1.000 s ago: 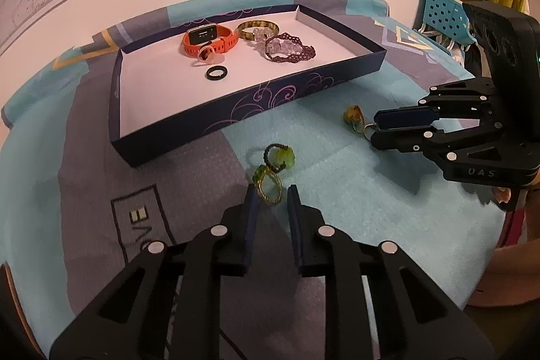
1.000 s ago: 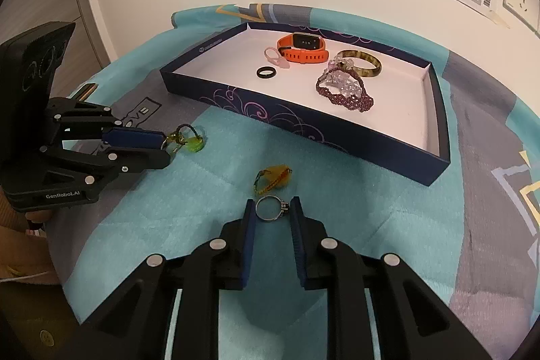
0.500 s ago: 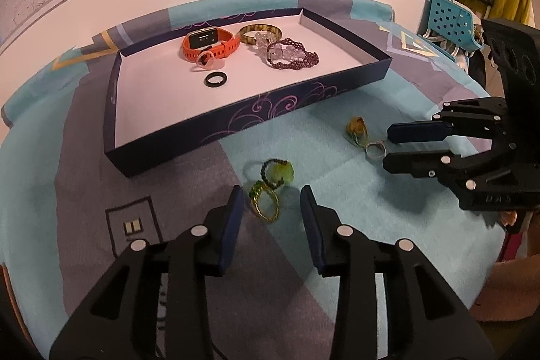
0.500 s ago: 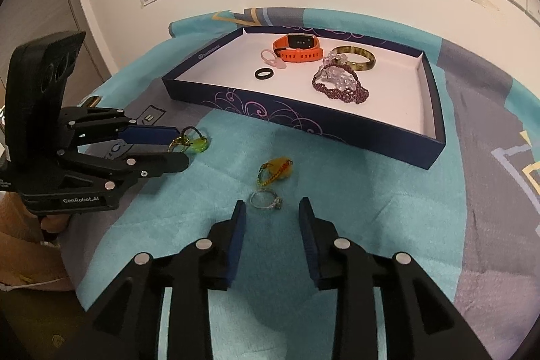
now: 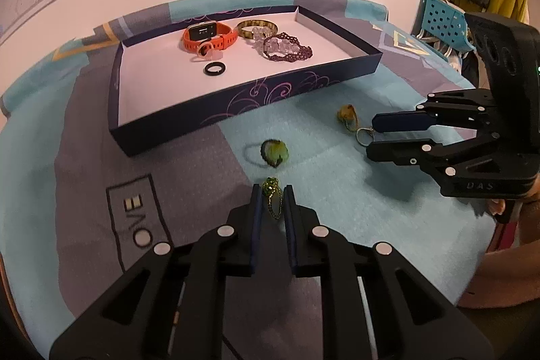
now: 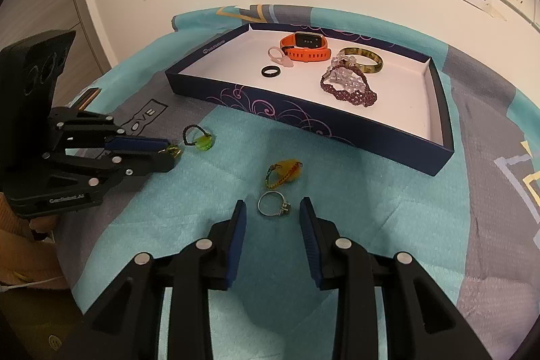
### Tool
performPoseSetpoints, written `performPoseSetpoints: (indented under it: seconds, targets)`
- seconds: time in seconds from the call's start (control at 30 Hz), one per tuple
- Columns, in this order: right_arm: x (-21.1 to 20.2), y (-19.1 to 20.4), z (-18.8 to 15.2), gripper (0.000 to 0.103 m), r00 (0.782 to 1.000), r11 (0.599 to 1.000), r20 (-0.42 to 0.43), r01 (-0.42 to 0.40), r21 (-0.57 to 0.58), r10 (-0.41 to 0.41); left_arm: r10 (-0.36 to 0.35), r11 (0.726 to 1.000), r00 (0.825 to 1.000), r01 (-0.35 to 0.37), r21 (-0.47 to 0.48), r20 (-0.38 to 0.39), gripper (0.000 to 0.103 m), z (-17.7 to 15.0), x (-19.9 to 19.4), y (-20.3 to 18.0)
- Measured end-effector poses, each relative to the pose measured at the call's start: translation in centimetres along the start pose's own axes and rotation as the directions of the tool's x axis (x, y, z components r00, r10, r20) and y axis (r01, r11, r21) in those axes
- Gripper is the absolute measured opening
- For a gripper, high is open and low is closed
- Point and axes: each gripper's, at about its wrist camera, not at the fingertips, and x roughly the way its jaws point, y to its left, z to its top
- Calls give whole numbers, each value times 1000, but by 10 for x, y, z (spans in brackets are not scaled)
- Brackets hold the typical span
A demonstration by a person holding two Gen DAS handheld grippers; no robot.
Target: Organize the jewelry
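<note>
Your left hand-held gripper [image 5: 272,196] is clenched on the green beaded ring [image 5: 272,196], ready to carry it to the jewelry tray [image 5: 256,102] at 12 o'clock. Your right hand-held gripper [image 6: 272,214] stands released, straddling the silver ring [image 6: 273,204] lying on the table [image 6: 354,208] without touching it, lined up for a pinch.

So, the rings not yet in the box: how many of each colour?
Green: 2, beaded green ring in the left gripper, green-stone ring with dark band.
Amber: 1, amber-stone beaded ring.
Silver: 1, thin silver metal ring.
Total: 4.
</note>
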Motion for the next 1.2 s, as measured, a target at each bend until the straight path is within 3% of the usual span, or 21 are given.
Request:
performPoseSetpoints:
  seconds: [0.27, 0.4, 0.5, 0.7, 0.8, 1.0, 1.07, 1.2]
  targets:
    - [-1, 2, -1, 40, 1000, 1000, 6, -9, 10, 9, 3, 1000, 1000, -3, 6, 4, 25, -2, -2, -2]
    - [-5, 5, 0, 40, 1000, 1000, 22, -17, 16, 17, 10, 1000, 1000, -10, -14, 7, 31, -3, -5, 2]
    - [-11, 10, 2, 38, 997, 998, 44, -67, 4, 66, 26, 999, 1000, -26, -26, 9, 33, -6, -10, 8]
    - [1, 31, 13, 28, 969, 969, 38, -246, -1, 246, 30, 998, 1000, -30, -50, -4, 33, -18, -21, 14]
    - [12, 44, 21, 24, 955, 955, 26, -296, -7, 296, 24, 997, 1000, -24, -69, -3, 33, -21, -24, 18]
    - [29, 54, 35, 19, 936, 936, 15, -352, 24, 351, -7, 997, 1000, 7, -75, 0, 31, -23, -24, 18]
    - [33, 54, 36, 10, 938, 938, 8, -346, 27, 346, -22, 998, 1000, 22, -61, -3, 29, -23, -22, 13]
    - [38, 53, 35, 6, 939, 938, -7, -344, 38, 344, -69, 996, 998, 68, -55, -3, 22, -20, -18, 8]
